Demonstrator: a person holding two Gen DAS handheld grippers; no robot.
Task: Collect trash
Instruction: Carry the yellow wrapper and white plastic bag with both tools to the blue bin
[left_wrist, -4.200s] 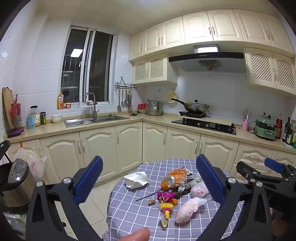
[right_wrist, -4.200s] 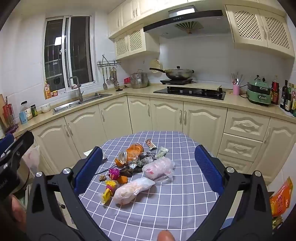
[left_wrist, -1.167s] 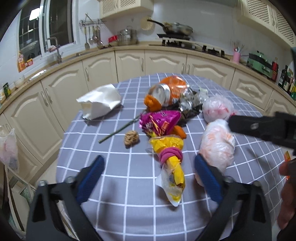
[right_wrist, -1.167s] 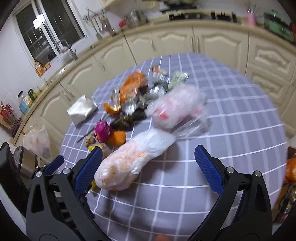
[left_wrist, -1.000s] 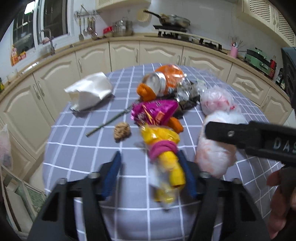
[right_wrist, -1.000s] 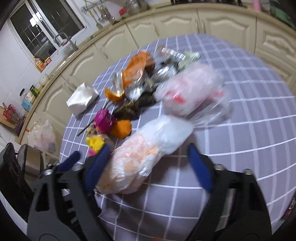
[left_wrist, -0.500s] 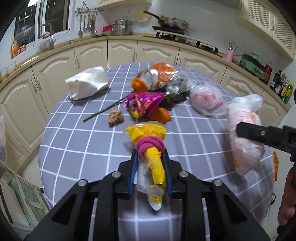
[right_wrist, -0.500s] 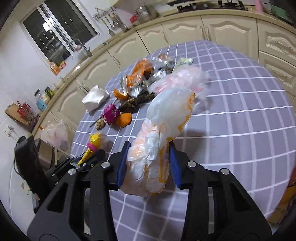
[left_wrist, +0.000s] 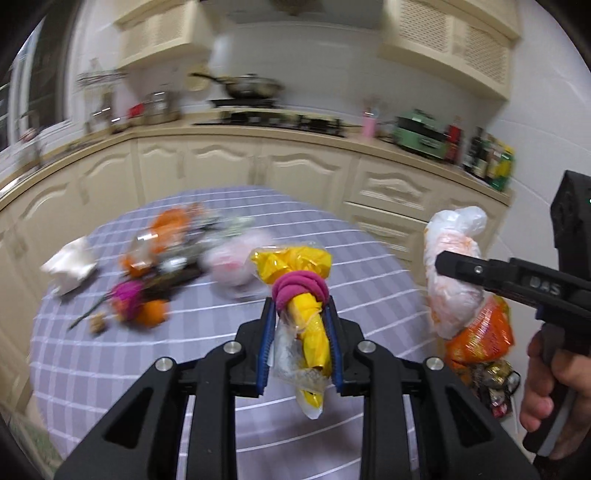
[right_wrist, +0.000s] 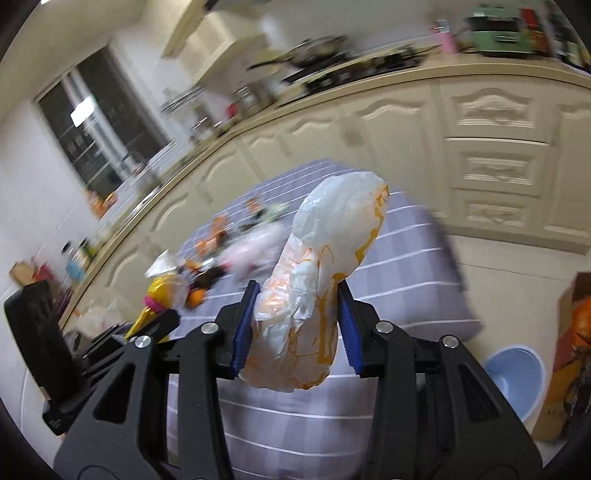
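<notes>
While left gripper (left_wrist: 299, 345) pinches the yellow crumpled wrapper with a pink band (left_wrist: 301, 295) and right gripper (right_wrist: 293, 332) squeezes the white-orange plastic bag (right_wrist: 321, 280), either slick bundle could slip out mid-carry.

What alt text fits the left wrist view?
The left gripper is shut on a yellow wrapper with a pink band, lifted over a checked table. At right, the right gripper holds a white bag; more trash lies blurred on the table.
</notes>
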